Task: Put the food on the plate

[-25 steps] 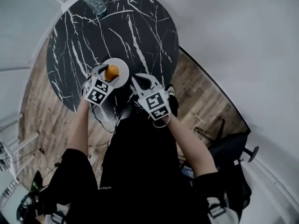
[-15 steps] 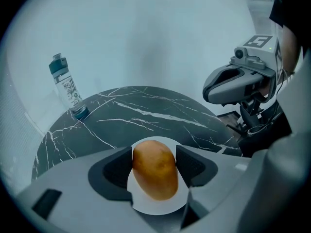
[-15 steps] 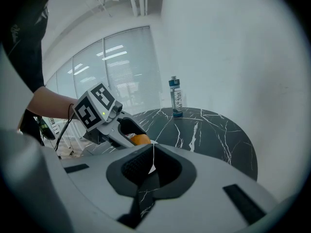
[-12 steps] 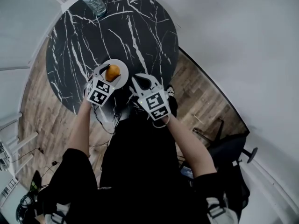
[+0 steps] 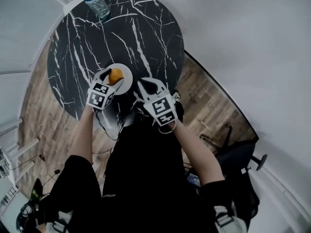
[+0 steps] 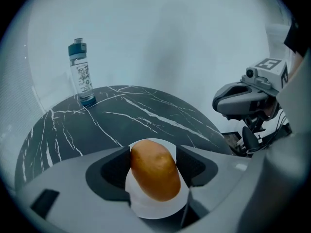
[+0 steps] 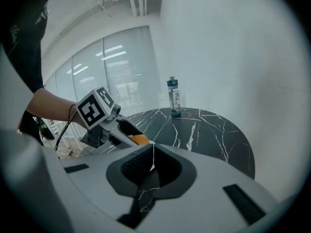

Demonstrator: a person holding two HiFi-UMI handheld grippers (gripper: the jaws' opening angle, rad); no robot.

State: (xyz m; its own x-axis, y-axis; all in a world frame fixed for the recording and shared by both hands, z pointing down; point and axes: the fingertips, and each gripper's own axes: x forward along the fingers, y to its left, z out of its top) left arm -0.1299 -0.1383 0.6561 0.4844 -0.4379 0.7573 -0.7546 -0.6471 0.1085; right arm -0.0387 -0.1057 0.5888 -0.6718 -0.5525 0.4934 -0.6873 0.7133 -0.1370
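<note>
A clear water bottle (image 5: 95,1) with a teal cap stands upright at the far left edge of the round black marble table (image 5: 146,28), close to the wall and well apart from everything else on it. Nearer the person, at the table's front edge, lies a small white plate (image 5: 127,76), and a golden-brown oval bread roll (image 5: 115,75) sits over its middle; whether the roll rests on the plate cannot be told. The left gripper (image 5: 111,79) reaches in from the person's side with its jaws set wide, one on each side of the roll. In the left gripper view the bread roll (image 6: 153,171) fills the gap between the two dark pads and meets them on both sides, so the left gripper (image 6: 153,166) holds it, with the white of the plate (image 6: 155,210) showing below and around it. Just to the right, the right gripper (image 5: 145,85) hovers over the table's near edge beside the plate, apart from it. Its own view shows the right gripper (image 7: 150,164) with jaws pressed together and nothing between them. Wooden floor (image 5: 209,106) shows to the right of the table.
</note>
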